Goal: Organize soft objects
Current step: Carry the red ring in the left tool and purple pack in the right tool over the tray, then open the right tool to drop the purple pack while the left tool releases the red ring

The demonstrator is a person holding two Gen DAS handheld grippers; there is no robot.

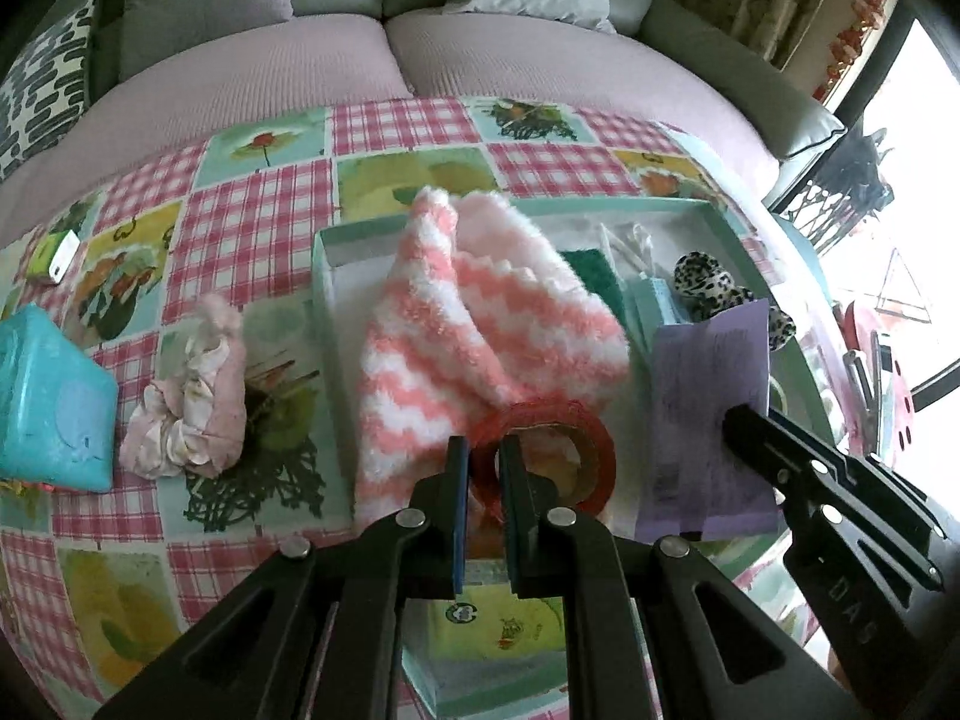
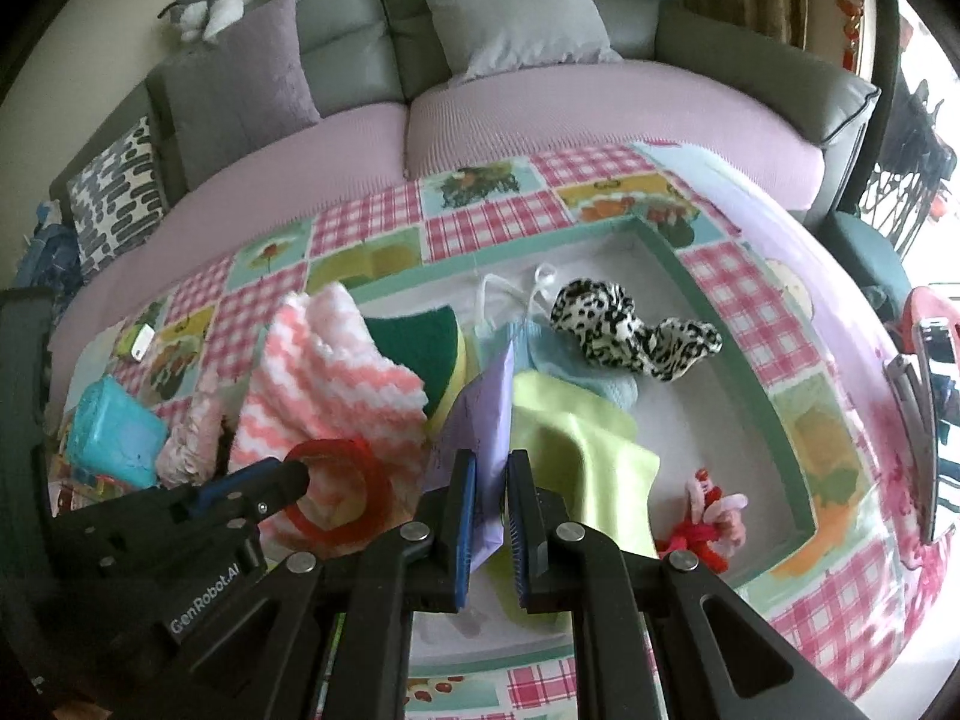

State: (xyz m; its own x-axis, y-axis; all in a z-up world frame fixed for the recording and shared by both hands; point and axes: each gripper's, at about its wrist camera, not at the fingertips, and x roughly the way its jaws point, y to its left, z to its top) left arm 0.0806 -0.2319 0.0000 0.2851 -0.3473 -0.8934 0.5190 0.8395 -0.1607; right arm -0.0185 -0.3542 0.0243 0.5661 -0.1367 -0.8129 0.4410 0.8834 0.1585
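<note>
Down in the left wrist view, the left gripper [image 1: 485, 450] has its fingers drawn close on the near rim of a red tape roll [image 1: 555, 450], one finger inside the ring and one outside, pinching it. The roll lies against a fluffy pink-and-white striped sock [image 1: 468, 324] that drapes over the left wall of a shallow teal-rimmed tray [image 1: 321, 276]. Deeper in the tray sit a green scouring sponge [image 1: 588, 267] and a leopard-print scrunchie [image 1: 708, 285]. To the right, the right gripper [image 1: 735, 420] nips the edge of a lilac paper sheet [image 1: 711, 414] that stands upright. Outside the tray, on the checked fruit-print tablecloth [image 1: 252, 228], lie a pale pink scrunchie bundle [image 1: 192, 396] and, further left, a turquoise wipes pack [image 1: 51, 402].

Next, the right wrist view: the right gripper [image 2: 492, 474] has its pads nearly together, pinching the lilac paper sheet [image 2: 483, 420] edge-on. Just behind it a lime-yellow cloth [image 2: 594, 438] slopes across the tray floor, touching a light blue knitted piece [image 2: 570, 360], with the leopard-print scrunchie [image 2: 624, 324] above. A small red-and-pink plush toy [image 2: 711, 516] rests near the tray's [image 2: 774, 396] right wall. At left, the left gripper [image 2: 300, 471] grips the red tape roll [image 2: 354, 492] over the striped sock [image 2: 336, 372]. A grey sofa [image 2: 540, 102] stands beyond the table.
</note>
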